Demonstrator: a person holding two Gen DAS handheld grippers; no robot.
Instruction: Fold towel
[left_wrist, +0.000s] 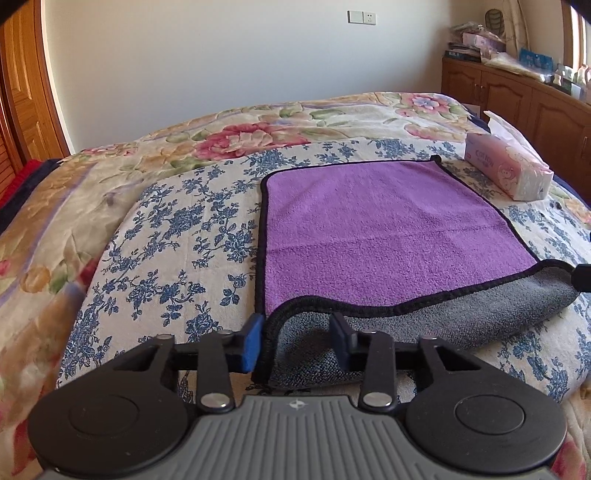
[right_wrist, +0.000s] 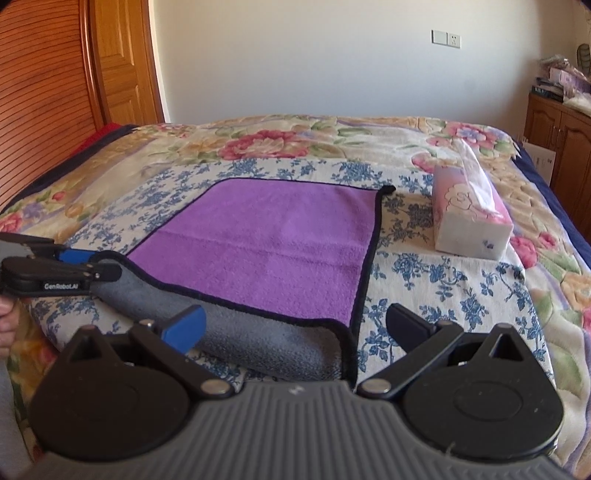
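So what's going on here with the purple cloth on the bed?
A person is folding a towel using two hand-held grippers. It lies purple side up on the bed, its near edge curled over so the grey underside shows. The left gripper has its fingers either side of the near left corner; the right gripper is wide open around the near right corner. A tissue box sits beside the towel.

"GenRobot.AI" on the left tool (right_wrist: 70, 275); "COTTON" on the tissue box (left_wrist: 508, 168).

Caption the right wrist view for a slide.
Open right gripper straddles the purple towel's curled near corner; tissue box beside it.
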